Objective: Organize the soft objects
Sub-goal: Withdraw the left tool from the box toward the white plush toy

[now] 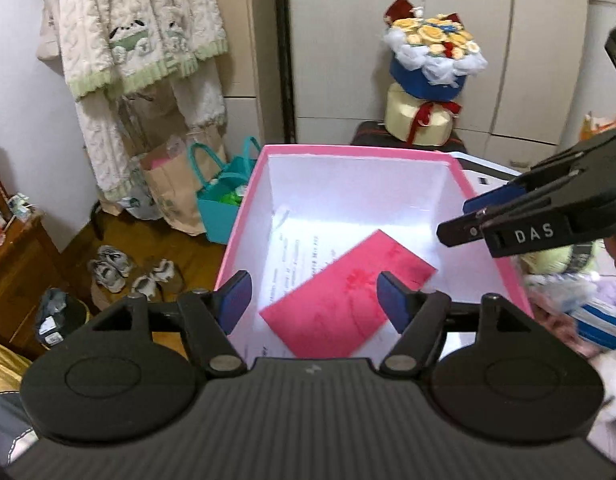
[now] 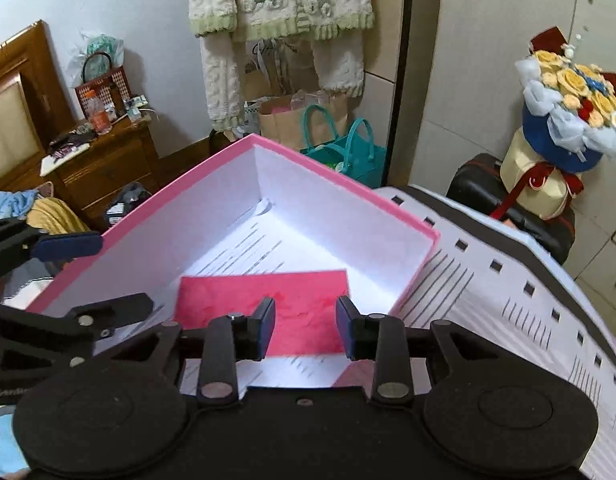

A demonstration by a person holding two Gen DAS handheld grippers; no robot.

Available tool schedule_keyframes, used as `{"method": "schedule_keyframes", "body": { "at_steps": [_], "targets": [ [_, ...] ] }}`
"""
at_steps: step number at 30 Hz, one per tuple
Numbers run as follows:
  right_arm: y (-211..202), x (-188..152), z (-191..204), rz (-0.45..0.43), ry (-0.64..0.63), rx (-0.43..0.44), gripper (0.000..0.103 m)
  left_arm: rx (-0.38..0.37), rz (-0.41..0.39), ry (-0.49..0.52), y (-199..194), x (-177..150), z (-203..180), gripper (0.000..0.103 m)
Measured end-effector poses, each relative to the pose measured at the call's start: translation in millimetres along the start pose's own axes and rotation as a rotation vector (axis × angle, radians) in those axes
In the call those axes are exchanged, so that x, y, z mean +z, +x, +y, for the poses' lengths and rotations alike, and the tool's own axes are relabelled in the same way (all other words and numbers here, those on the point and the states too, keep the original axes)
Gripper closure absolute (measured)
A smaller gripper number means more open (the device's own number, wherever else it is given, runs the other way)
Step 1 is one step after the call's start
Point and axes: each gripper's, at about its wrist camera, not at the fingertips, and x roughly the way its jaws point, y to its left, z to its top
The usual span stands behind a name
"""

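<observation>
A pink box [image 1: 243, 216] with a white inside stands open in front of both grippers; it also shows in the right wrist view [image 2: 328, 184]. A pink card [image 1: 348, 296] lies on its floor over printed paper, also in the right wrist view [image 2: 263, 292]. My left gripper [image 1: 314, 300] is open and empty above the box's near edge. My right gripper [image 2: 305, 326] is open and empty above the card; it shows in the left wrist view [image 1: 456, 224] at the box's right rim. Soft items [image 1: 576, 304] lie to the right of the box.
A flower bouquet box [image 1: 428, 64] sits on a dark suitcase [image 2: 508, 200] by the wardrobe. Teal bags [image 1: 223, 196], a paper bag, shoes [image 1: 111, 268] and hanging knitwear [image 1: 135, 28] are on the left. A wooden nightstand [image 2: 103, 160] stands by the bed.
</observation>
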Motion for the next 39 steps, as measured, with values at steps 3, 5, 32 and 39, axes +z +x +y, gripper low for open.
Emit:
{"method": "schedule_keyframes", "body": {
  "at_steps": [3, 5, 32, 39],
  "targets": [
    [-18, -10, 7, -0.012, 0.004, 0.004, 0.064, -0.02, -0.012, 0.019, -15, -3, -5, 0.034],
    [-33, -17, 15, -0.029, 0.004, 0.002, 0.061, -0.037, -0.014, 0.029, -25, -5, -8, 0.035],
    [-202, -145, 64, -0.213, -0.009, -0.067, 0.023, -0.35, -0.044, 0.23, -160, -49, -45, 0.012],
    [-216, -197, 56, -0.23, 0.049, -0.114, 0.016, -0.398, -0.062, 0.285, -166, -64, -71, 0.004]
  ]
}}
